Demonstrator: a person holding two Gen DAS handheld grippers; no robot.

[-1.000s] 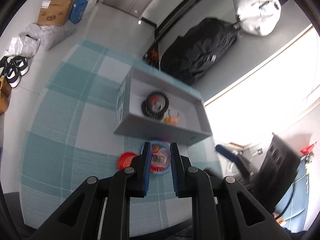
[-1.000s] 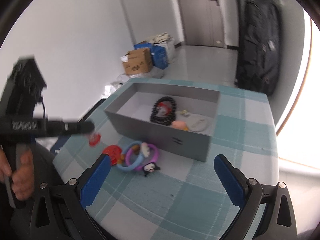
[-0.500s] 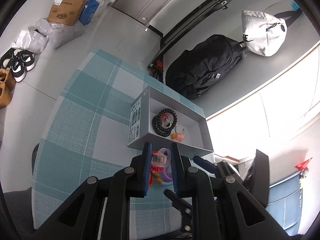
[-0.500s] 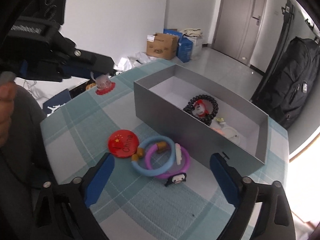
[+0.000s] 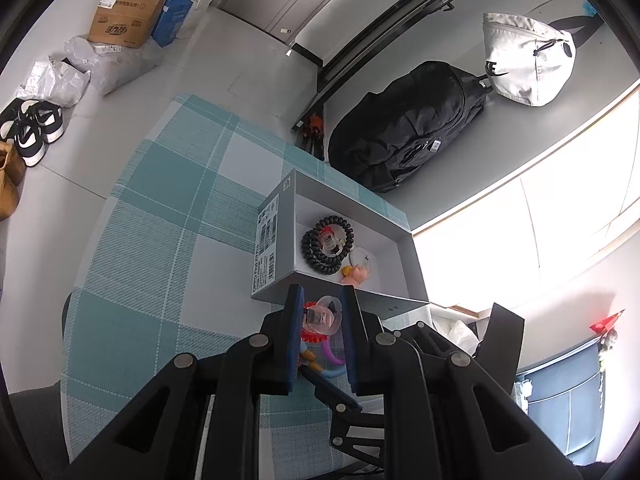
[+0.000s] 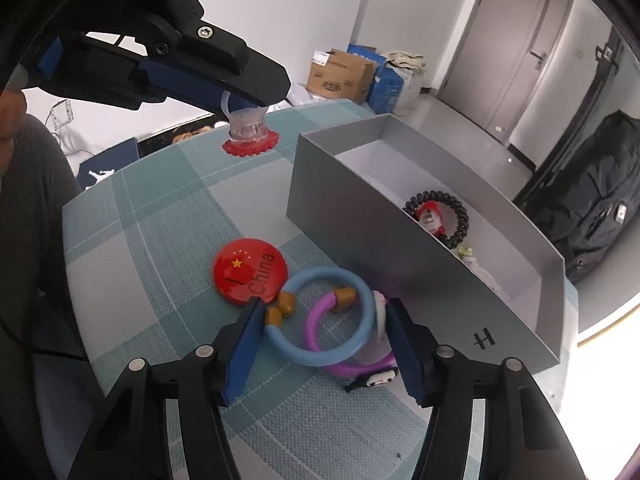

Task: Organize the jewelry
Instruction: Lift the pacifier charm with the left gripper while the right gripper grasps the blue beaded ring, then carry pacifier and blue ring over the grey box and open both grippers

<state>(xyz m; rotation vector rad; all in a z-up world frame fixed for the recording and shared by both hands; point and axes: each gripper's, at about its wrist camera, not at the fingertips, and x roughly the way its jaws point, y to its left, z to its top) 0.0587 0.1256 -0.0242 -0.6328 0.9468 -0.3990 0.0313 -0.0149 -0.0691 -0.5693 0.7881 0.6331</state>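
Bracelets, blue bracelet [image 6: 326,316] looped with purple bracelet [image 6: 316,328], lie on the table [image 6: 160,240] between the right gripper's [image 6: 324,344] closing jaws; the left gripper [image 5: 320,312] clamps a clear clip [image 5: 320,317].

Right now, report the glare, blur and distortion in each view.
Left wrist view: window blown out white, fisheye bending the checked tablecloth edges, grey box sharp. Right wrist view: glare at the right edge, slight motion blur on the blue ring and purple ring.
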